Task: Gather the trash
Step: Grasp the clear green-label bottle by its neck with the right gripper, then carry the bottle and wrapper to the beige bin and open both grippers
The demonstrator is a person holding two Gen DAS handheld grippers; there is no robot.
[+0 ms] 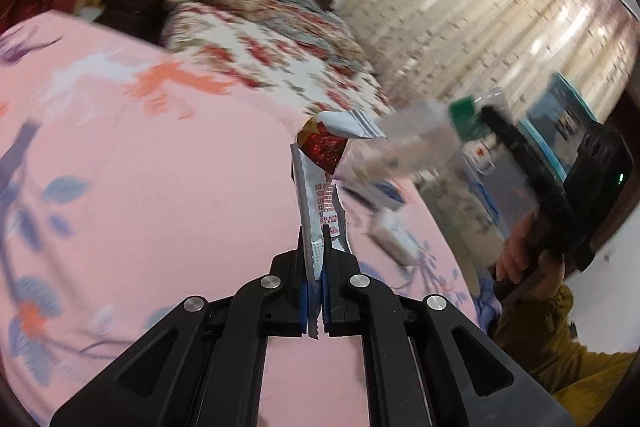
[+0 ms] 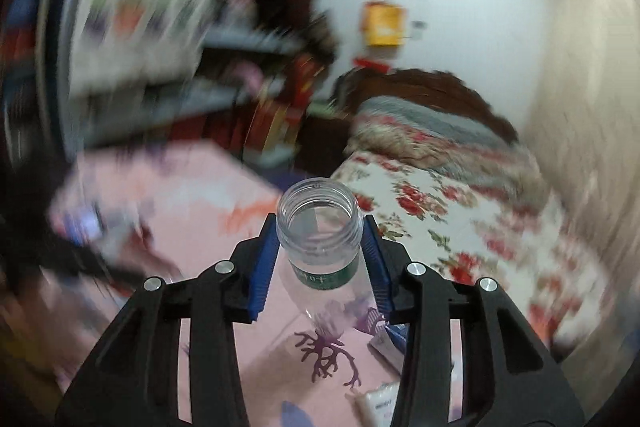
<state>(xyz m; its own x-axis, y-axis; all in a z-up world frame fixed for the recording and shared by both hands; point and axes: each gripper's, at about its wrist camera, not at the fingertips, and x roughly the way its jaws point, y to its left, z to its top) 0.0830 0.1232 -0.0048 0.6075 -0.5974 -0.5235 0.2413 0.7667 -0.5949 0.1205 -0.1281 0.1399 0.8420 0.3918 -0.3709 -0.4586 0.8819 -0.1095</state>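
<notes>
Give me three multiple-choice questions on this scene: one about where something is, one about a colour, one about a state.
1. Where is the silver and red wrapper?
A. between the left claw's fingers
B. flat on the bed
C. inside the jar

2. What colour is the band on the clear jar?
A. yellow
B. green
C. orange

3. The jar's mouth is
A. capped
B. taped over
C. open

Answers: 1 A, the left claw pinches its lower end. 2 B, a green label strip circles it. 3 C, the threaded rim shows no lid while the right claw grips it.
</notes>
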